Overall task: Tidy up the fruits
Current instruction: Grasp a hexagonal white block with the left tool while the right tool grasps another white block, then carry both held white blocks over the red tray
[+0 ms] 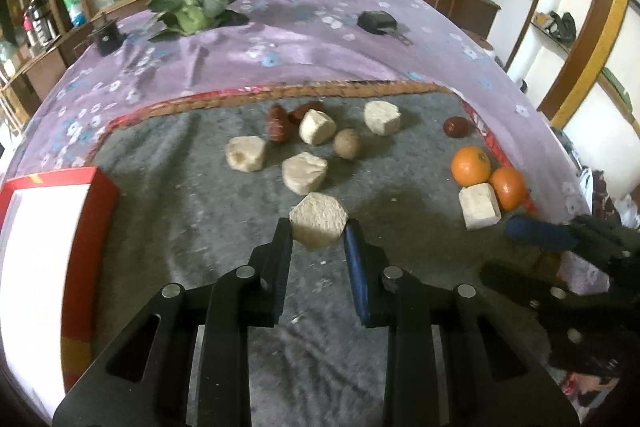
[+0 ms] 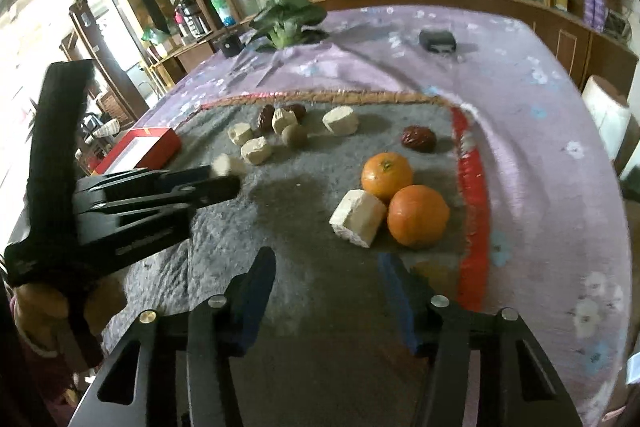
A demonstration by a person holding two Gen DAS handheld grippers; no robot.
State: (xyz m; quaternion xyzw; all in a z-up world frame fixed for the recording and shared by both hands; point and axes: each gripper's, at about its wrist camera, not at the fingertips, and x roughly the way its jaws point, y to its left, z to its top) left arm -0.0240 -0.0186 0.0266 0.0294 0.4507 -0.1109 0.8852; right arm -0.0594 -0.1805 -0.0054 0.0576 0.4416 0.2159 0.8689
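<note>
Left gripper (image 1: 319, 227): jaws pinching a pale chunk (image 1: 319, 225); carry it level toward the red box (image 1: 52, 227), left.
Right gripper (image 2: 328, 267): jaws spread, holding nothing, near the oranges (image 2: 416, 215).

table (image 1: 360, 27) | purple floral cloth (image 1: 304, 43) | grey mat (image 1: 192, 195) on cloth

Seven pale chunks (image 1: 319, 225), two oranges (image 1: 471, 165), three red dates (image 1: 457, 126), one brown round fruit (image 1: 347, 143), one red box (image 1: 48, 227).

Left gripper (image 1: 319, 227): fingers closed against pale cube (image 1: 319, 225), both pads touching. Right gripper (image 2: 328, 259): fingers spread wide, nothing between, low over mat.
</note>
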